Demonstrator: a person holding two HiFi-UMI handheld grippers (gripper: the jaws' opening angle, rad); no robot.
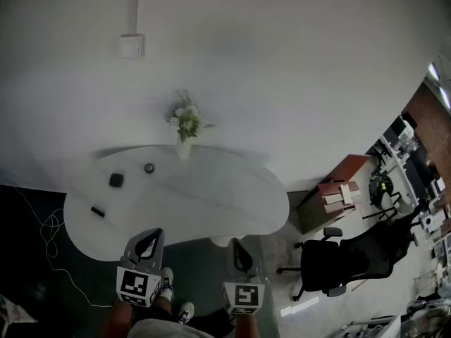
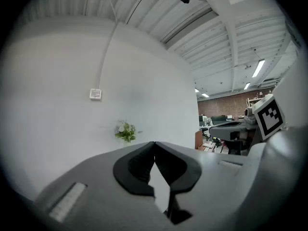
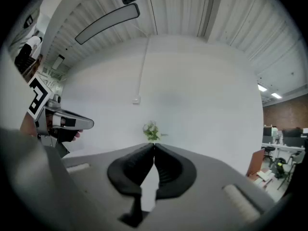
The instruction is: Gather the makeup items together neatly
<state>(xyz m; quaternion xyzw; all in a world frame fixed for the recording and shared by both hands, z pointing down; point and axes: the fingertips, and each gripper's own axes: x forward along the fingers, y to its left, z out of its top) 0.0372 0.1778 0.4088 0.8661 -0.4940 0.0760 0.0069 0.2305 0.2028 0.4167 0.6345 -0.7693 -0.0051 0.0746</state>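
Note:
Three small dark makeup items lie on the left part of the white table [image 1: 211, 203] in the head view: a square dark compact [image 1: 116, 180], a small round pot [image 1: 149, 168] and a short black stick [image 1: 98, 212]. My left gripper [image 1: 149, 239] hangs at the table's near edge, shut and empty, its tips meeting [image 2: 154, 143]. My right gripper [image 1: 239, 248] is held just off the near edge, also shut with nothing between its tips [image 3: 154, 145]. Both point level toward the wall, well short of the items.
A vase of white flowers [image 1: 184, 125] stands at the table's far edge against the white wall. A black office chair [image 1: 345, 259] and a wooden cabinet [image 1: 331, 196] stand on the right. A white cable [image 1: 42, 231] lies on the dark floor at left.

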